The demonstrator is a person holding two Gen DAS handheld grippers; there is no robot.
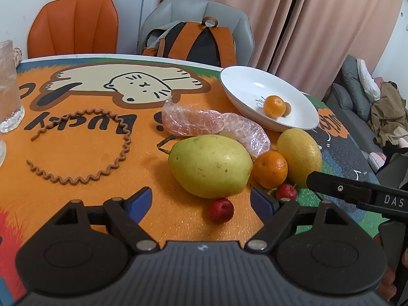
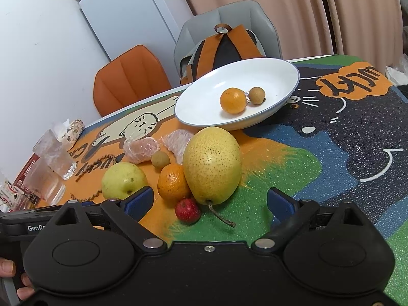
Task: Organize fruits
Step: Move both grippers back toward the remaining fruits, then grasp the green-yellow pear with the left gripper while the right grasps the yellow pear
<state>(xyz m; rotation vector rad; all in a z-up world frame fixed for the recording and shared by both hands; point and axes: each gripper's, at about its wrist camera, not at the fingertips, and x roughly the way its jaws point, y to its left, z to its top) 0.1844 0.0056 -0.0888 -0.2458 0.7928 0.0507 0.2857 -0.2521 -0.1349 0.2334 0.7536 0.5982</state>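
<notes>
A white plate (image 1: pixel 244 86) (image 2: pixel 204 104) holds a small orange (image 1: pixel 274 105) (image 2: pixel 232 100) and a brown longan (image 2: pixel 256 95). In front of it lie a green pear (image 1: pixel 210 165) (image 2: pixel 123 179), a yellow pear (image 1: pixel 299 156) (image 2: pixel 213 164), an orange (image 1: pixel 270 169) (image 2: pixel 173 181), a longan (image 2: pixel 160 159), wrapped pomelo pieces (image 1: pixel 193 123) (image 2: pixel 141 149) and small red fruits (image 1: pixel 221 210) (image 2: pixel 187 210). My left gripper (image 1: pixel 201 201) is open, just short of the green pear. My right gripper (image 2: pixel 210 201) is open around the yellow pear's stem end and one red fruit.
A brown wavy ring (image 1: pixel 102 148) lies left on the cat-print table mat (image 1: pixel 76 127). Glasses (image 2: pixel 54 158) stand at the left edge. An orange chair (image 1: pixel 74 25) and a grey chair with a backpack (image 1: pixel 193 38) stand behind the table.
</notes>
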